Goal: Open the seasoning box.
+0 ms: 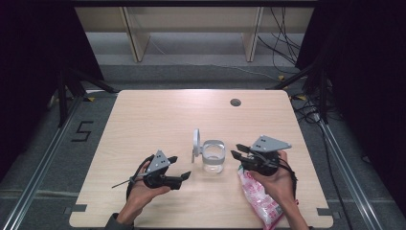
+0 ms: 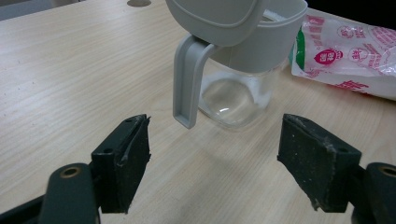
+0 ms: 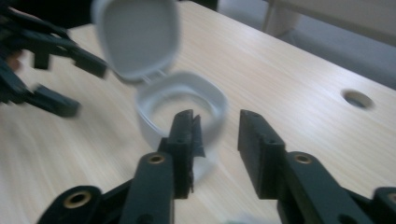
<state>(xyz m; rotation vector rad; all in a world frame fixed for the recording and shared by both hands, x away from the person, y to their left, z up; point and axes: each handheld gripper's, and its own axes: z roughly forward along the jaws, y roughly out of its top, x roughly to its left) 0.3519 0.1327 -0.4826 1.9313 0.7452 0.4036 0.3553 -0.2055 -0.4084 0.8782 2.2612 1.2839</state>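
A clear glass jar with a grey collar stands at the table's middle, its hinged grey lid flipped up on the left side. In the left gripper view the jar is just ahead, the lid above it and a grey clasp hanging down. My left gripper is open, a short way left of the jar, nothing between its jaws. My right gripper is open just right of the jar's rim, holding nothing. A white and pink bag lies under the right hand.
The light wooden table has a round cable hole near its far edge. The left gripper appears blurred beyond the lid in the right gripper view. Cables and stand legs lie on the floor beyond the table.
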